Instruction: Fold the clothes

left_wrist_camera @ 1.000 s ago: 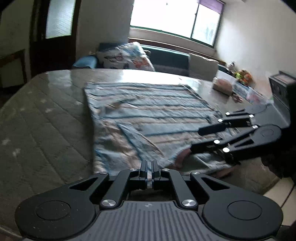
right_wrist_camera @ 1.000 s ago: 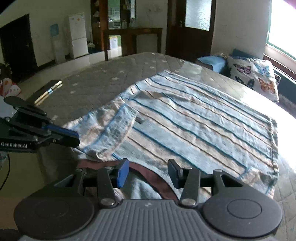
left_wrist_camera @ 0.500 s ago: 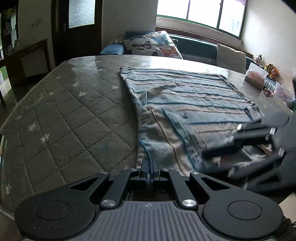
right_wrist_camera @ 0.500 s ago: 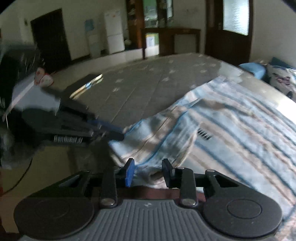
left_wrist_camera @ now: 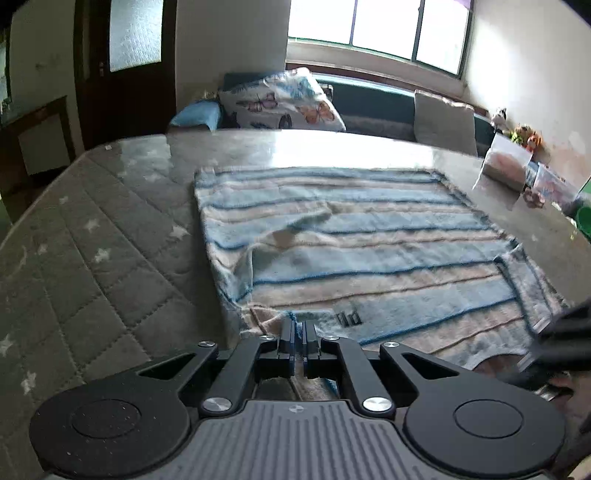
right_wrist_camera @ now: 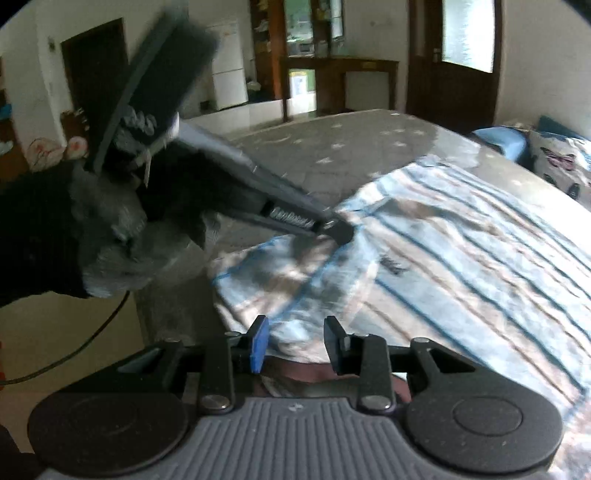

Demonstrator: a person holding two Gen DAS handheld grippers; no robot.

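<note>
Beyond striped garment (left_wrist_camera: pixel 354 254), butterfly pillow (left_wrist_camera: pixel 284 101)

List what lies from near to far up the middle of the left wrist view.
left gripper, jaws shut on the striped garment → striped garment → bare quilted mattress → butterfly pillow → window

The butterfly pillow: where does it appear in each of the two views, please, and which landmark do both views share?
Left wrist view: the butterfly pillow lies top centre, behind the far edge of the mattress, under the window.
Right wrist view: the pillow shows at the far right edge, partly cut off.
Shared landmark: the striped garment on the mattress; the pillow lies beyond its far end in both views.
</note>
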